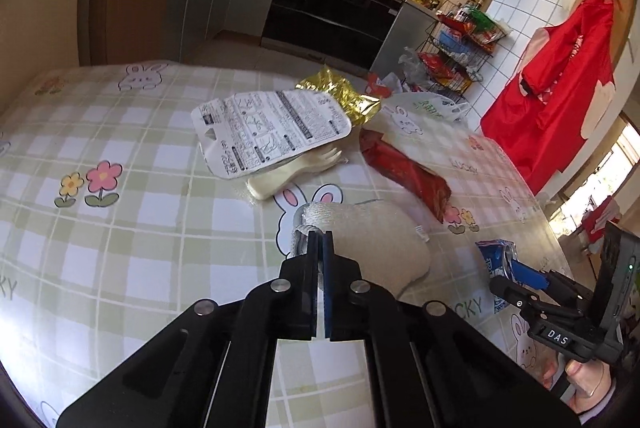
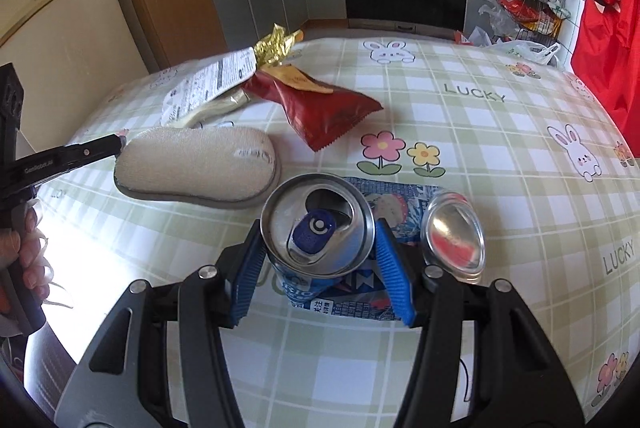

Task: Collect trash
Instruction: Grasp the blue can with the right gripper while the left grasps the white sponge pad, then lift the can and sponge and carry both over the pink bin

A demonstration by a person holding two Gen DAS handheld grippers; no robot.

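Worktop cloth reads "LUCKY". Left claw clamped on sponge; right claw clamped on blue can.

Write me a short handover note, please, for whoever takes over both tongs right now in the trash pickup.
Left tongs: shut on the end of the beige sponge pad.
Right tongs: clamped around the opened blue can.
On the checked tablecloth remain: red snack bag, gold wrapper, printed card package, cream plastic fork, a second can lying by the first.
Done: two items gripped. Left: bin them, though no bin is in view, then collect the rest.
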